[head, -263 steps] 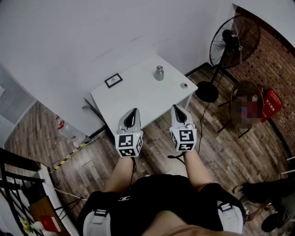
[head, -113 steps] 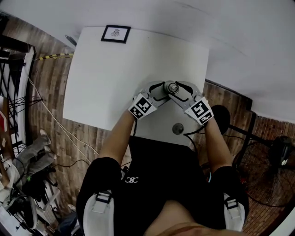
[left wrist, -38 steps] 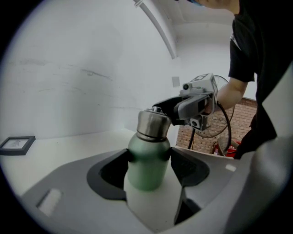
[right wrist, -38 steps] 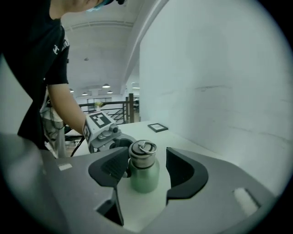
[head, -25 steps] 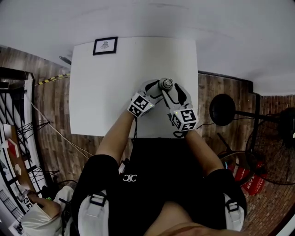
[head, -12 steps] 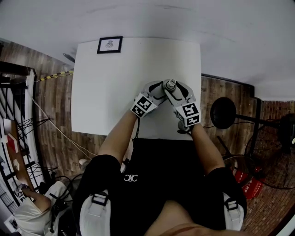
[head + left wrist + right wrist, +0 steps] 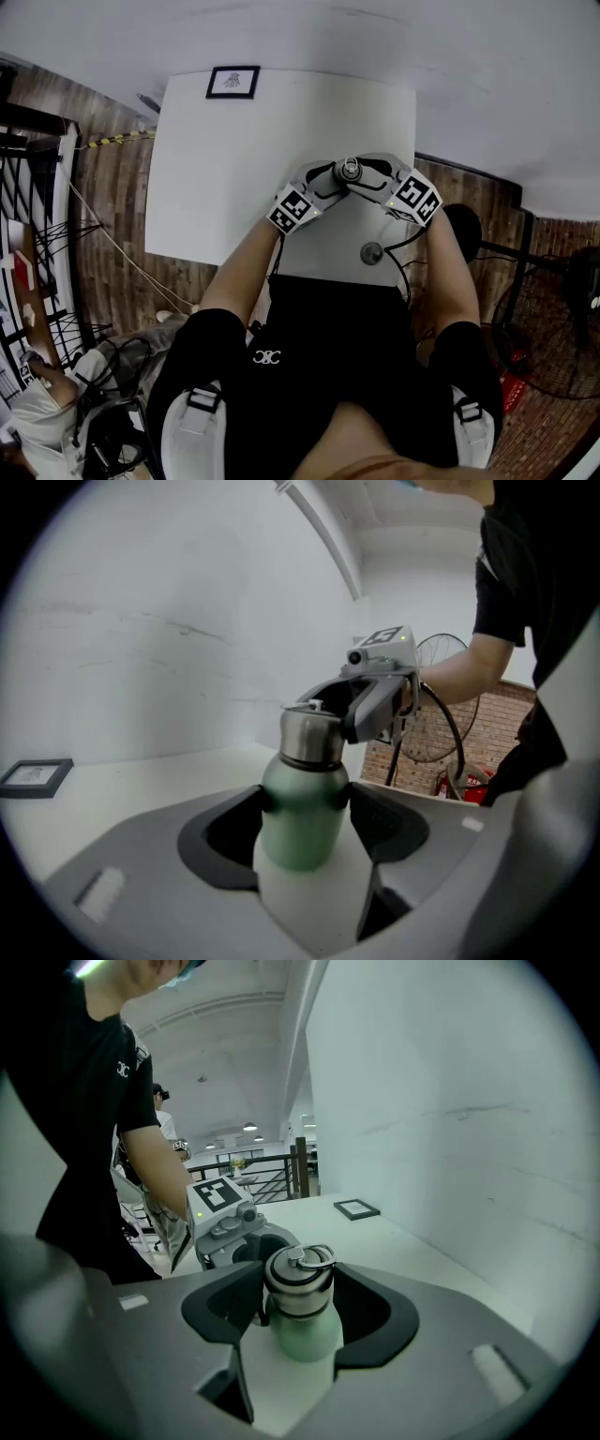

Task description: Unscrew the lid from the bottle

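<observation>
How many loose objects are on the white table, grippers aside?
3: a bottle between the left gripper and right gripper, a framed picture at the far left corner, and a small round object near the front edge. Something small could hide under the grippers.

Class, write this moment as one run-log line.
left claw: clamped on green bottle body | right claw: closed on steel lid | lid: seated on bottle | bottle: upright on white table

- The bottle (image 7: 350, 175) stands on the white table (image 7: 234, 178), with its lid (image 7: 350, 169) on.
- The left gripper (image 7: 331, 179) and the right gripper (image 7: 368, 175) flank it from opposite sides.
- A small round object (image 7: 372, 252) lies near the table's front edge.
- A framed picture (image 7: 233, 82) sits at the far corner.
</observation>
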Tool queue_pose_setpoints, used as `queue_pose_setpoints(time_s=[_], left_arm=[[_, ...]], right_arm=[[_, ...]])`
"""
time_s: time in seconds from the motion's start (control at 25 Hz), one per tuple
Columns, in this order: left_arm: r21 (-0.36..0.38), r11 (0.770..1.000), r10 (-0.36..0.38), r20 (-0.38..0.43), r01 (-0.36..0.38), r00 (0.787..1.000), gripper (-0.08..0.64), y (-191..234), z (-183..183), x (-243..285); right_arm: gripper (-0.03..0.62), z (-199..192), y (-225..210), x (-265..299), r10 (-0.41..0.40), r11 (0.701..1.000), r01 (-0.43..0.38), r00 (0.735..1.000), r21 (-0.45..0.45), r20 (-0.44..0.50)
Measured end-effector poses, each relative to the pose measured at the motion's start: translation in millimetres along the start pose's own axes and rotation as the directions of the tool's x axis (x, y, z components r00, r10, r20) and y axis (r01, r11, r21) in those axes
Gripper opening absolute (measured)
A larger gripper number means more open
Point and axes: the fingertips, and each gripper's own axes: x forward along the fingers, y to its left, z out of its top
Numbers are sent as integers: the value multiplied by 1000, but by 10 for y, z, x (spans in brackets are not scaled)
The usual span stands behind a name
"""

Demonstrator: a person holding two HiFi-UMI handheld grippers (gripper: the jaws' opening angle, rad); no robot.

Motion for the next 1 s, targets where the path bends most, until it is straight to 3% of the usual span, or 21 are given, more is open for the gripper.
queue_pose_setpoints(time_s=[0.16, 0.28, 0.4, 0.52, 0.6, 0.88, 1.0], left_arm=[[-3, 1000, 5, -4, -5, 1000, 345, -10, -17, -16], [-5, 1000, 4, -3, -4, 1000, 345, -4, -25, -12], [-6, 1000, 3, -3, -4, 1000, 345, 0, -31, -3], [-8, 1000, 1, -3, -1, 1000, 345, 67, -37, -56], [-12, 1000, -3, -1, 3, 1000, 345, 163, -40, -149], [-7, 1000, -8, -9, 7, 1000, 345, -15, -27, 11], [-14, 1000, -15, -11, 15, 1000, 345, 158, -28, -115]], right_arm=[[236, -3, 95, -91, -27, 994, 20, 998, 110, 62], [236, -19, 102, -155, -174, 973, 153, 977, 171, 119], [238, 13, 56, -232, -386, 905, 334, 905, 264, 179], [236, 148, 18, -267, -579, 797, 486, 785, 360, 222], [236, 245, 15, -176, -657, 737, 555, 723, 385, 215], [244, 66, -30, -196, -755, 632, 646, 637, 428, 153], [253, 192, -106, 73, -755, 627, 649, 641, 431, 134]])
